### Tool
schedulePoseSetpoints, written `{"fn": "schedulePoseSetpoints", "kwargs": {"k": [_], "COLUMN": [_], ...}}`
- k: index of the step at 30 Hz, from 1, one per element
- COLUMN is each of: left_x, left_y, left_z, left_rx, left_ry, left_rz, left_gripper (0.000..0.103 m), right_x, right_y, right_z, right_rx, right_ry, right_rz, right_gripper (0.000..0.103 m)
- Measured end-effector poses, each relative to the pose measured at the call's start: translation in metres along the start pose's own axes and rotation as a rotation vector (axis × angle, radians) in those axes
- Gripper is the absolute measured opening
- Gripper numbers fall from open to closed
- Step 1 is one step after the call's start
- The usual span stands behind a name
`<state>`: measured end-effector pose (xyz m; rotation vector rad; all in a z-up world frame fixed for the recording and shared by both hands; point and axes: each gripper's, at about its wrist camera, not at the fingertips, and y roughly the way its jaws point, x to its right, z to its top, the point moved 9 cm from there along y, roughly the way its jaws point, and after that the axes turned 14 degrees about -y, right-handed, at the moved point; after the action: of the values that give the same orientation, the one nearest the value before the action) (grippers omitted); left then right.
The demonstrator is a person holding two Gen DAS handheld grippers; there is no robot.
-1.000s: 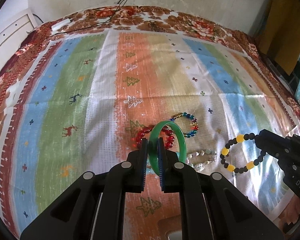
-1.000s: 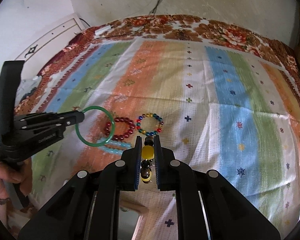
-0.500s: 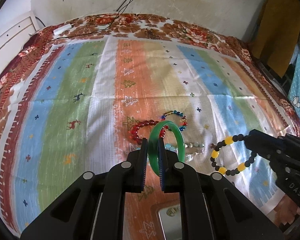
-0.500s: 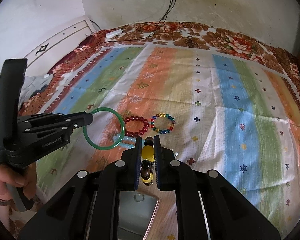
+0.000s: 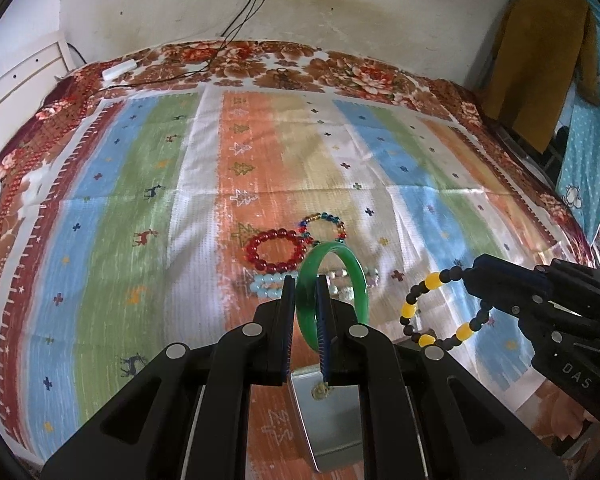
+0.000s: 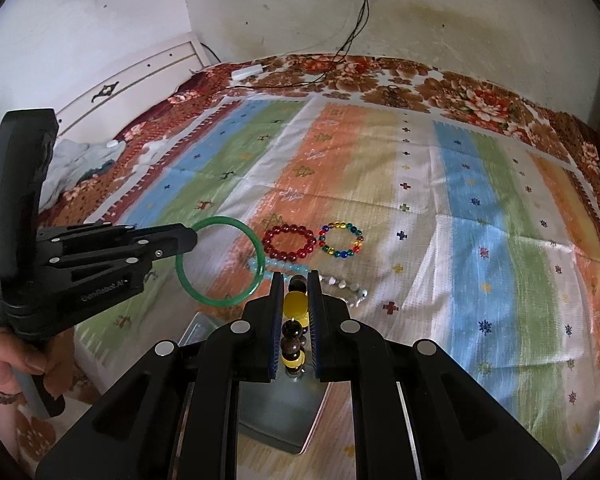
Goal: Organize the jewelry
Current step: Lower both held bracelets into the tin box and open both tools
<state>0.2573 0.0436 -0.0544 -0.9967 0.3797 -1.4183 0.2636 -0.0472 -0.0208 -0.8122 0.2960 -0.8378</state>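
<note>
Pinching the green bangle edge-on between narrow jaws, left gripper held above the striped bedspread; near arc of bangle runs down between the pads, far arc stands free above them. Right gripper clamped on the black-and-yellow bead bracelet, beads stacked in the slot between the jaws, loop hanging clear in left wrist view. Left lying on bed ahead: red bead bracelet, multicolour bead bracelet just beside it, pale blue bracelet and pearly strand nearer, both partly hidden behind jaws. Metal tin below grippers, mostly covered; emblem on it too small to read. Lettering "DAS" legible on right gripper body, cut off; print on left gripper body blurred, only "Robot" roughly legible.
</note>
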Motion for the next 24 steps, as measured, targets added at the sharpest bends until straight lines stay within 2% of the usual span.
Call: {"fn": "schedulePoseSetpoints", "kwargs": {"k": [20,24], "left_x": [0.009,0.014], "left_y": [-0.014,-0.011], "left_z": [-0.048,-0.061], "left_rx": [-0.022,-0.035], "left_ry": [0.067,0.112], "left_rz": [0.0,0.032], "left_gripper": [0.01,0.01], "right_x": [-0.024,-0.026], "right_y": [-0.01,-0.008], "right_z": [-0.032,-0.039], "right_rx": [-0.028,-0.044], "right_ry": [-0.006,0.022], "right_rz": [0.055,0.086], "right_gripper": [0.013,0.013]}}
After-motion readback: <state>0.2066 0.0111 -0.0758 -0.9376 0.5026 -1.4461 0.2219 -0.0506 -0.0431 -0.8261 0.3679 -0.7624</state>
